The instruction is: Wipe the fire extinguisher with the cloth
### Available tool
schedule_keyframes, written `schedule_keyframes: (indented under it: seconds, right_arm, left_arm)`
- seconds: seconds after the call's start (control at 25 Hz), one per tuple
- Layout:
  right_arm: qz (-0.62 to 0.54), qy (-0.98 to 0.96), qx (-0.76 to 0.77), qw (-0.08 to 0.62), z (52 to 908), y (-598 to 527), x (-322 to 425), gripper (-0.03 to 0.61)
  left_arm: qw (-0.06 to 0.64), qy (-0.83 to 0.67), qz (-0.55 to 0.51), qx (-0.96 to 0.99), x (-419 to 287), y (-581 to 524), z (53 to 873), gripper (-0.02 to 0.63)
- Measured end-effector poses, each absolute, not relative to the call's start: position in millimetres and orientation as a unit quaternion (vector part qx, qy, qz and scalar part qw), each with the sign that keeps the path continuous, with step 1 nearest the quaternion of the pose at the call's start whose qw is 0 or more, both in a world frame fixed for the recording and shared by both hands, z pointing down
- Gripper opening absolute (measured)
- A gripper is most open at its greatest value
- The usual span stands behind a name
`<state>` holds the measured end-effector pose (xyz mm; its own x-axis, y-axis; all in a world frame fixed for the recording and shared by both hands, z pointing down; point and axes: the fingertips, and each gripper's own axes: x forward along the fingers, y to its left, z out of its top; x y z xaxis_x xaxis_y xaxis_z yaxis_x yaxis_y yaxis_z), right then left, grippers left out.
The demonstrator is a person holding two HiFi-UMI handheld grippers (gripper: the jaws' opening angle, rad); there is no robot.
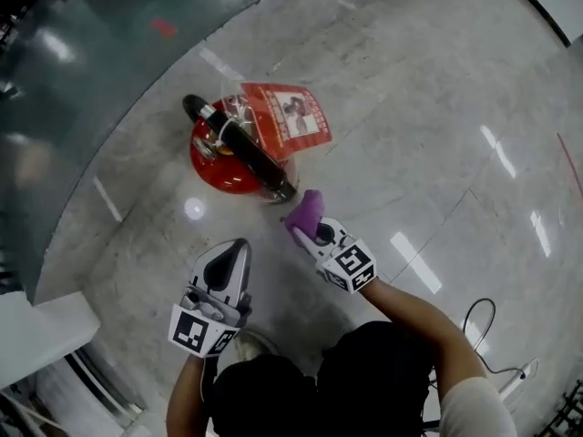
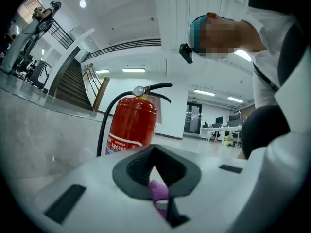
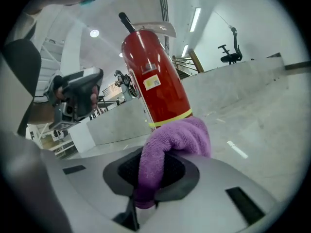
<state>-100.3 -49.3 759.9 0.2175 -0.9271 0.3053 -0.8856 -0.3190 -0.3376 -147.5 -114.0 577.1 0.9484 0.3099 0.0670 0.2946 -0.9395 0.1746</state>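
Note:
A red fire extinguisher (image 1: 228,157) stands on the grey stone floor, with a black hose and handle (image 1: 244,144) across its top and a red tag (image 1: 290,116) beside it. My right gripper (image 1: 310,228) is just in front of it, shut on a purple cloth (image 1: 306,209). In the right gripper view the cloth (image 3: 177,140) bulges out of the jaws close to the extinguisher's (image 3: 155,86) lower body. My left gripper (image 1: 237,248) hangs a little nearer and to the left, shut and holding nothing. In its own view the extinguisher (image 2: 131,125) stands upright ahead.
A dark curved glass wall (image 1: 82,53) runs along the upper left. A white ledge (image 1: 46,330) sits at the lower left. A cable (image 1: 483,321) lies on the floor at the lower right. Open stone floor (image 1: 437,153) spreads to the right.

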Motion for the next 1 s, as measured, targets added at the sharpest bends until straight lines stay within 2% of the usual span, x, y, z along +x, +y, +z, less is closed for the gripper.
schedule_keyframes:
  seconds: [0.16,0.52,1.0]
  right_arm:
    - [-0.259,0.556,-0.789,0.046,786,-67,-105,0.055]
    - [-0.258,0.516,-0.817,0.022,817,-78,-83,0.055]
    - [-0.239,0.540,-0.807,0.004,789,-96,-82,0.055]
  left_arm:
    - [0.077,0.162,0.090,0.980,-172,-105,582,0.005]
    - [0.095,0.156,0.063,0.981,-182,-109,571,0.005]
    - [0.093,0.129,0.051,0.986,-181,-123,567,0.005]
